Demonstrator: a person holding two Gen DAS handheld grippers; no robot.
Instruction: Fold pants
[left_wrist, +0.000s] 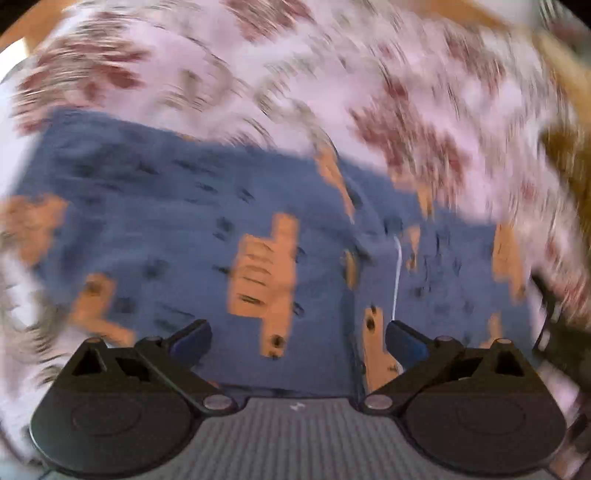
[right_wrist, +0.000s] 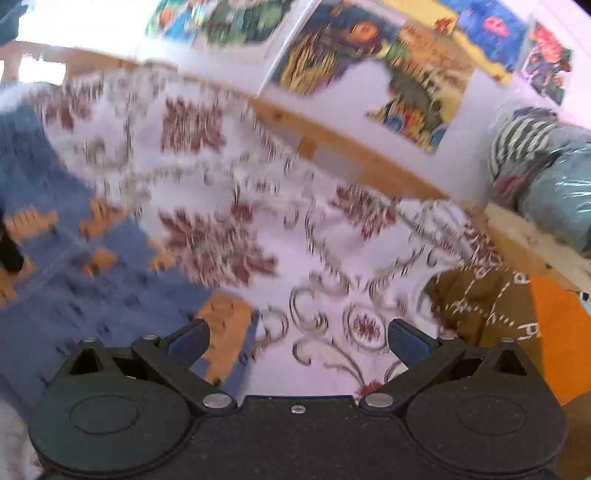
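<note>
Blue pants (left_wrist: 177, 221) with orange animal prints lie flat on a white bed sheet (left_wrist: 295, 81) with red flower pattern. My left gripper (left_wrist: 297, 341) is open and empty, hovering over the near part of the pants. My right gripper (right_wrist: 297, 339) is open and empty, over the sheet just right of the pants (right_wrist: 74, 295), whose edge lies by the left finger. Both views are blurred by motion.
A brown and orange garment (right_wrist: 498, 306) lies on the sheet at the right. A wooden bed rail (right_wrist: 369, 158) runs along a wall with colourful posters (right_wrist: 369, 55). A wrapped grey bundle (right_wrist: 554, 177) sits at the far right.
</note>
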